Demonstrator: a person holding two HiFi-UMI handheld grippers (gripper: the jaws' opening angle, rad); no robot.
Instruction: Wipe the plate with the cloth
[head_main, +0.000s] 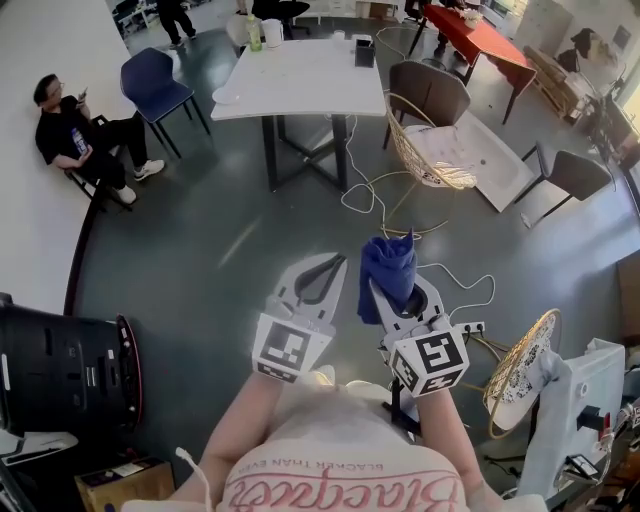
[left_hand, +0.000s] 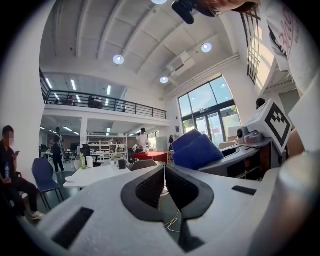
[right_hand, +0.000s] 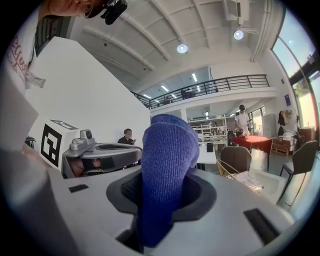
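Grippers number two, both held level over the grey floor (head_main: 220, 240), side by side and well short of the one white tabletop (head_main: 300, 85) ahead. The left hand-held gripper (head_main: 334, 263) has its jaws pressed together with nothing between them. The right hand-held gripper (head_main: 392, 298) pinches the single blue cloth (head_main: 390, 262): the cloth stands bunched between the dark pads and pokes out past the jaw tips in a rounded fold. On the tabletop I count four things: one small pale dish-like shape (head_main: 226, 97) at the near left corner, too small to tell whether it is the plate, one green bottle (head_main: 254, 35) and one white jug (head_main: 272, 32) close together at the far left edge, and one dark box (head_main: 365, 53) near the far right corner. One blue chair (head_main: 155, 85) stands off the tabletop's left edge, with one seated person (head_main: 80, 140) beyond it by the wall. One white cable (head_main: 365, 190) loops across the floor below the tabletop's near edge.
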